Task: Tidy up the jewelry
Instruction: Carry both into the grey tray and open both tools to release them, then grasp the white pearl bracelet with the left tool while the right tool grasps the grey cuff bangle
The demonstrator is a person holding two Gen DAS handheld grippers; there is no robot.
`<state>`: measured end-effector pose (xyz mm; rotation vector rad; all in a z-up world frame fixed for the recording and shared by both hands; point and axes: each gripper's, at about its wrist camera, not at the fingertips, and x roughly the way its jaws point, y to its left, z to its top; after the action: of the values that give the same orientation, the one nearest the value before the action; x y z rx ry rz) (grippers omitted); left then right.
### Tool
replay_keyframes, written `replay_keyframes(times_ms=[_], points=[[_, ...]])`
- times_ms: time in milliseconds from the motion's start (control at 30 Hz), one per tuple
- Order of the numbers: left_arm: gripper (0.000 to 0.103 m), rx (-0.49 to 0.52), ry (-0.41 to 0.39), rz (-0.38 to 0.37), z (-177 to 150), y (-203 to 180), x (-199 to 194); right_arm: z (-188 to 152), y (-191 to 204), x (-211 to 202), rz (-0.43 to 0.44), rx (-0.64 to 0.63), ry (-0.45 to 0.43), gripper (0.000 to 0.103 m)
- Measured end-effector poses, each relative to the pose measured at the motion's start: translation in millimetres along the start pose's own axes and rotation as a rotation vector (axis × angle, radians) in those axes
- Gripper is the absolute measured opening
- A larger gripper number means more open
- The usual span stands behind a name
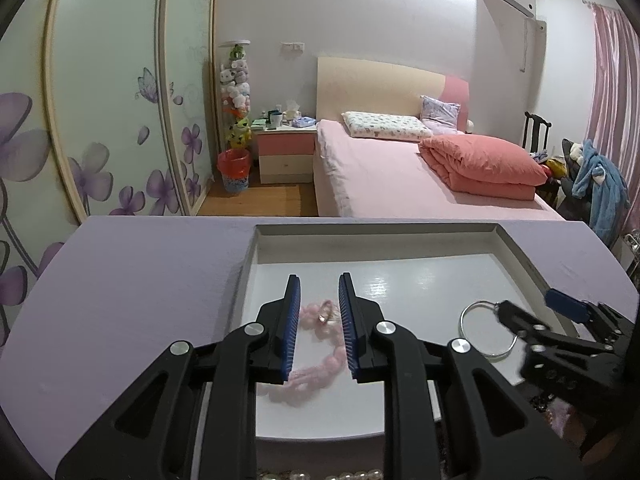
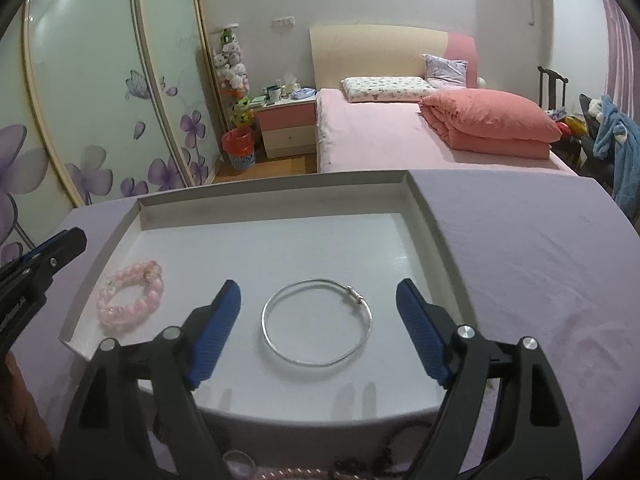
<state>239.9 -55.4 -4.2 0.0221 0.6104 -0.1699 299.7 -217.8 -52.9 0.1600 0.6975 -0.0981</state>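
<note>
1. Centrally placed on lavender table (image 2: 520,248): shallow white tray (image 2: 434,224), raised rim on all visible sides, glossy floor.
2. Near the tray's left edge, toward the front: pink beaded bracelet (image 2: 130,298), lying flat in a loose coil; also seen at (image 1: 320,344) between the left tool's pads.
3. Toward the tray's front, right of centre: thin silver bangle (image 2: 316,322), lying flat with its small clasp at the upper right; appears as (image 1: 486,330) near the tray's right edge in the left wrist view.
4. Left gripper (image 1: 320,328): jaws parted by a narrow gap, blue ribbed pads on either side of the pink bracelet; contact with the beads cannot be told, so no firm hold confirmed.
5. Right gripper (image 2: 318,332): jaws spread wide, pads well apart on either side of the silver bangle, holding nothing; blurred in the left wrist view.
6. Along the table's front edge, below the tray: further beaded strands, pearl-like beads (image 1: 320,474) partly cut off by the frame.
7. Behind the table: bed (image 1: 380,176) with folded coral quilt (image 1: 484,164), floral wardrobe doors (image 1: 100,120), pink nightstand (image 1: 286,152).
</note>
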Motion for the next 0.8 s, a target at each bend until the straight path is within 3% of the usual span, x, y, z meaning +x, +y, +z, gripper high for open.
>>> replay_keyframes(times_ms=[367, 500, 800], points=[[0.021, -0.057, -0.008, 0.023, -15.4, 28.2, -34.8, -28.9, -11.4, -52.5, 0.028, 0.019, -0.011, 0.078], [0.022, -0.071, 0.002, 0.019, -33.0, 40.8, -55.9, -54.9, -8.0, -76.4, 0.052, 0.002, 0.03, 0.078], [0.036, -0.077, 0.052, 0.029, -72.8, 59.4, -87.1, -123.1, 18.5, -102.5, 0.108, -0.063, 0.182, 0.078]])
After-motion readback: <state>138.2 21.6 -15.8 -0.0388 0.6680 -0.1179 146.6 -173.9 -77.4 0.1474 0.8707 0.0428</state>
